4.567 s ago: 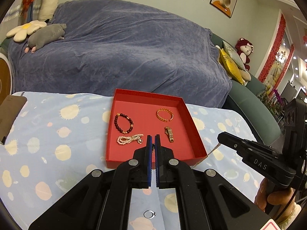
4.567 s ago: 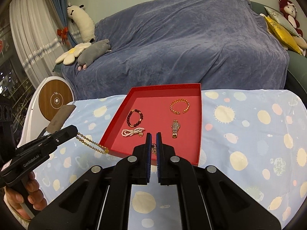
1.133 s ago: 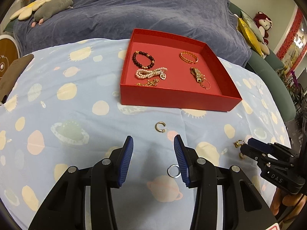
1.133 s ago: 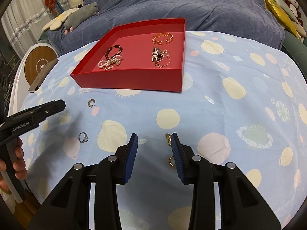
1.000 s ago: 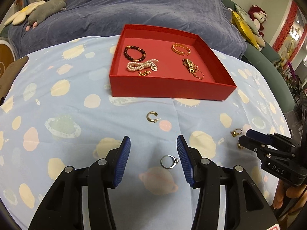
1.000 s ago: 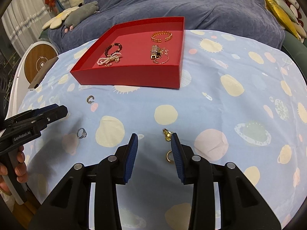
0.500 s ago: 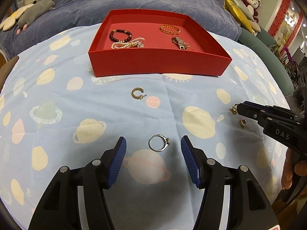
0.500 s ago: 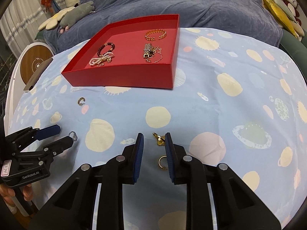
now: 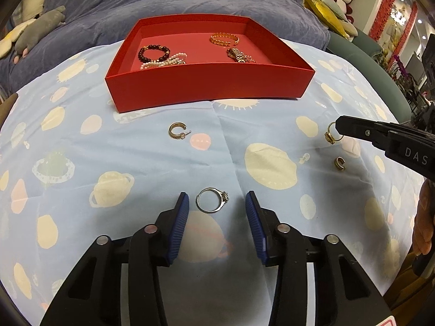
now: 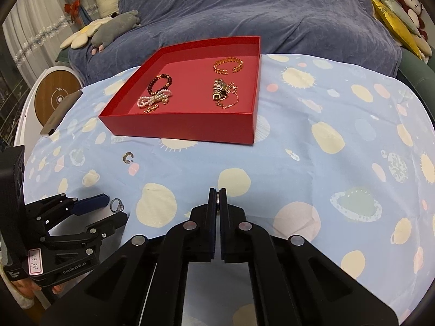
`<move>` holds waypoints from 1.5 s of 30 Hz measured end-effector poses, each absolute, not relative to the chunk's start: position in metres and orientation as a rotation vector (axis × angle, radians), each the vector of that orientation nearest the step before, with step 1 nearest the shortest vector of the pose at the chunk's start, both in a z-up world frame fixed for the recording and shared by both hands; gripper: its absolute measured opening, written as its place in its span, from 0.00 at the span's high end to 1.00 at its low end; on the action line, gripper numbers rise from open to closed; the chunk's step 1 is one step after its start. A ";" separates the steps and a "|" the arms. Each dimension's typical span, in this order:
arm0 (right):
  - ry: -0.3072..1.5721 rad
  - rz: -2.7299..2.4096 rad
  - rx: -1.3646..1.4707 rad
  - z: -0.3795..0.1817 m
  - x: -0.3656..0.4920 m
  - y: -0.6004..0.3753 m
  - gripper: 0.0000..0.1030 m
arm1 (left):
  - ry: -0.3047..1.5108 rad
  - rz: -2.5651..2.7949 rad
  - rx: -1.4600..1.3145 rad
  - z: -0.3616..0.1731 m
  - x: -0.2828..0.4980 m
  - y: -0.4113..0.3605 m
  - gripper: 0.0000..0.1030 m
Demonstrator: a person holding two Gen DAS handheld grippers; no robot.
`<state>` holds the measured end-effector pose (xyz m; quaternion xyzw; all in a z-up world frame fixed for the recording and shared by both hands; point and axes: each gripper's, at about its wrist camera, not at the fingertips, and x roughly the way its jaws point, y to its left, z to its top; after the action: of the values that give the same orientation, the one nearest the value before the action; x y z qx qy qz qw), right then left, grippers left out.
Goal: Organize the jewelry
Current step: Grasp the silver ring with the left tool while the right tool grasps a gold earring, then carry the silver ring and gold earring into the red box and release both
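Left wrist view: your left tool point(image 9: 214, 207) spread wide, silver ring point(image 9: 213, 200) flat on counter point(image 9: 136, 163) between tips. Right tool point(image 10: 217, 197) clamped on gold ring point(image 9: 331, 134). Step: ring pickup. Next: pinch silver ring, carry both ahead to red tray point(image 9: 206, 87).

Left tongs point(image 9: 214, 205) spread wide, low; right tongs point(image 10: 217, 199) pinched together.
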<state>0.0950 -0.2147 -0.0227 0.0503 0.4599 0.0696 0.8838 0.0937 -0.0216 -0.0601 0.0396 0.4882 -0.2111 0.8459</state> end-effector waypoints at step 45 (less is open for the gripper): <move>0.822 0.149 0.181 0.059 0.256 -0.214 0.99 | 0.825 -0.369 -0.070 0.047 0.270 -0.020 0.81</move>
<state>0.2561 -0.2139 0.0591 0.0878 0.3988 0.0724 0.9099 0.2703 -0.0202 0.0475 -0.0337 0.3984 -0.1784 0.8991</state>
